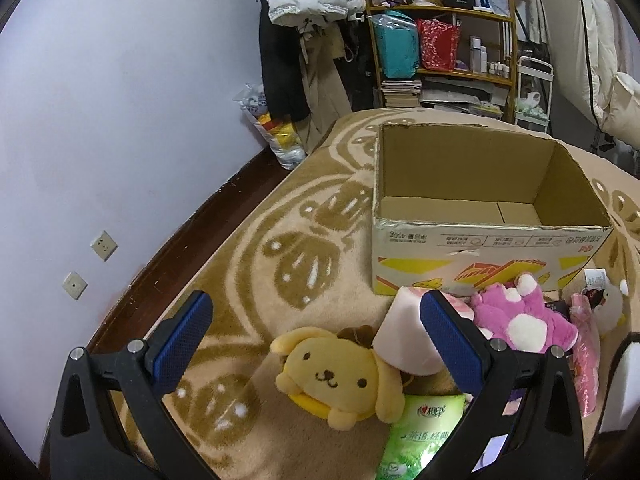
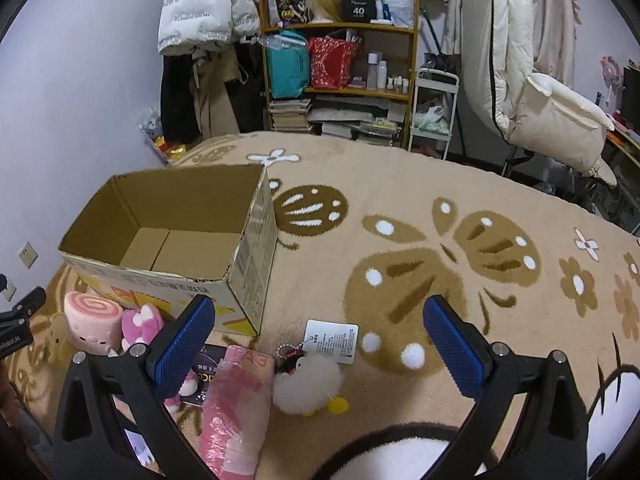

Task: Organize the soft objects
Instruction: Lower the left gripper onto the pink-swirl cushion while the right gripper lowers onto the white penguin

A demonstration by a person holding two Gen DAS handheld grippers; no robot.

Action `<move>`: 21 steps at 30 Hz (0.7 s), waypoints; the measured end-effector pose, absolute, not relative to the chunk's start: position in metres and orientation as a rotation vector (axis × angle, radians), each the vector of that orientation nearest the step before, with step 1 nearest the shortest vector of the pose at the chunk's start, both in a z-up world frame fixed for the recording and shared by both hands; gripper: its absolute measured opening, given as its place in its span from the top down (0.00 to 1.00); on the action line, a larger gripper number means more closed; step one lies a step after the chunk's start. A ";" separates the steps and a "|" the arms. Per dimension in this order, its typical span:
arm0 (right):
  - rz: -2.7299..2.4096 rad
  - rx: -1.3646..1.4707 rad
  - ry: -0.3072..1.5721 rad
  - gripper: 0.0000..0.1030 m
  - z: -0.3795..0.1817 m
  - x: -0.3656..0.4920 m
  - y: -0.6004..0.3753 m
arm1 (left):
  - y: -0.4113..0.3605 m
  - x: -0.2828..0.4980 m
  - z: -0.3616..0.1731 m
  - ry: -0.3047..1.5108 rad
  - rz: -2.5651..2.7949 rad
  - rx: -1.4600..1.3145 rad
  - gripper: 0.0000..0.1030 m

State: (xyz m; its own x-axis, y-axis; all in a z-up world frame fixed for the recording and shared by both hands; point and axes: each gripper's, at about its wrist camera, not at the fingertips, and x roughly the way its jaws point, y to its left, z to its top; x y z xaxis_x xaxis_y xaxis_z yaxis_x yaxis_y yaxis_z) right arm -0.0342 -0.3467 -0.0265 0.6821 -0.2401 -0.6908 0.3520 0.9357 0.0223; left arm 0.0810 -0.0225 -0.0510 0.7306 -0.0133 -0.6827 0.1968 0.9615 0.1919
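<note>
Both sets of tongs spread wide, pinching nothing: left tongs (image 1: 316,334) poised over the yellow dog plush (image 1: 340,376), right tongs (image 2: 320,336) above the white fluffy chick (image 2: 308,384). Toys heaped against the front of an empty cardboard box (image 1: 480,240), probably staged for dropping in. All on a butterfly-patterned blanket (image 2: 400,208); cluttered shelf (image 2: 340,32) and hanging coats behind.

I see a tan rug (image 2: 400,184) patterned with brown butterflies, a yellow dog plush (image 1: 336,376), a magenta bear plush (image 1: 524,316), a green tissue pack (image 1: 420,436), and blue-padded gripper fingers (image 1: 452,340).
</note>
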 end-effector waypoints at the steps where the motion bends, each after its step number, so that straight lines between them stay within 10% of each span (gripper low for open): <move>1: -0.330 0.154 0.763 0.00 -0.030 -0.031 -0.347 | -0.024 0.083 -0.052 0.746 -0.124 0.259 0.01; 21: -0.301 0.238 0.973 0.00 -0.080 0.005 -0.365 | -0.087 0.098 -0.089 0.793 -0.259 0.419 0.01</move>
